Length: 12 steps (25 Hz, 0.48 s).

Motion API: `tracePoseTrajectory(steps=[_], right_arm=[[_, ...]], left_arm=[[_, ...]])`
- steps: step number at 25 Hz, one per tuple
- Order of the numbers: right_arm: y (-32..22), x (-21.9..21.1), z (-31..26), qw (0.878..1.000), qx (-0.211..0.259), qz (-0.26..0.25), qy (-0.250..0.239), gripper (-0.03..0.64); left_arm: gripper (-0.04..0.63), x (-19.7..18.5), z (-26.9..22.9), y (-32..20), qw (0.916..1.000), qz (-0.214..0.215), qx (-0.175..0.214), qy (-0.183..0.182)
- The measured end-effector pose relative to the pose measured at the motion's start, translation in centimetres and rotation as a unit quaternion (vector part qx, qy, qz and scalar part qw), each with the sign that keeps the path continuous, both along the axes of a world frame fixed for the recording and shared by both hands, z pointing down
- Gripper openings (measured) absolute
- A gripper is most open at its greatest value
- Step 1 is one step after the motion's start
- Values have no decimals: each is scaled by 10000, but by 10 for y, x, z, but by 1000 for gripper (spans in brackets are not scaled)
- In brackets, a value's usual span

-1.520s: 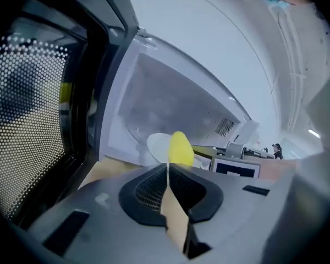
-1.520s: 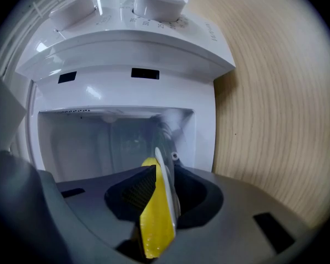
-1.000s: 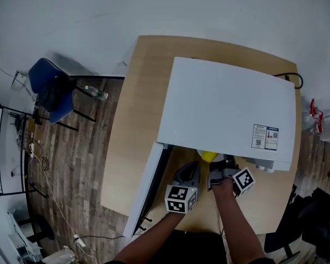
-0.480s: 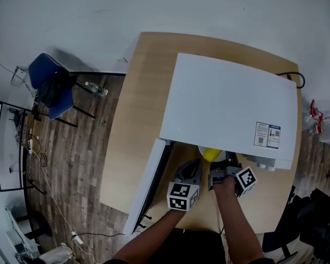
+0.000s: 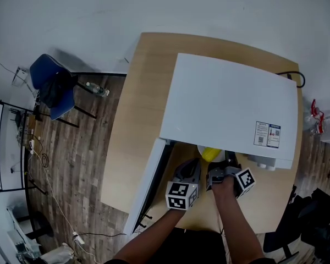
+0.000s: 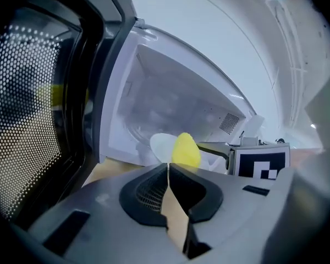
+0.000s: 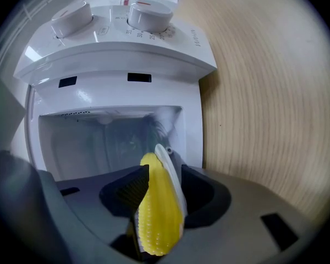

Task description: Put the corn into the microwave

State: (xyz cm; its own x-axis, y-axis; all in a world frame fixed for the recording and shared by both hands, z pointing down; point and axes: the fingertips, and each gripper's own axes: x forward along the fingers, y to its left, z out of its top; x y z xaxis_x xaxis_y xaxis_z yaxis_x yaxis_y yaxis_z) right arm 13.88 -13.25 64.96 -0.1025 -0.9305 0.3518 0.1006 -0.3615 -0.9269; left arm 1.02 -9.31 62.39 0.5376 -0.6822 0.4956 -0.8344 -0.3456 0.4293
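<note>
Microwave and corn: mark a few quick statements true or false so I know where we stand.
1. The microwave has its door open. True.
2. The left gripper holds the corn. False: its jaws are together and empty. The corn is between the jaws of the right gripper, which are opening.
3. The corn lies at the back of the microwave. False: it is at the front opening.
4. The microwave stands on a wooden table. True.
</note>
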Motion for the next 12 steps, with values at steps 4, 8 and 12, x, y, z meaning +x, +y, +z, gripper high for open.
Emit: tracePoseTrajectory(steps=[4,8,12], right_arm=[[1,-3,-1,10000,-36,38,-5,194],[5,-3,-1,9990,-140,429,-34,112],[3,-2,-4,9954,71,955,-54,87]], left_arm=[[14,-4,2,5,10000,-66,-54,-8],[14,-5,4,10,9999,-106,-107,5],[14,-7,4,11,9998,-143,-133,0]])
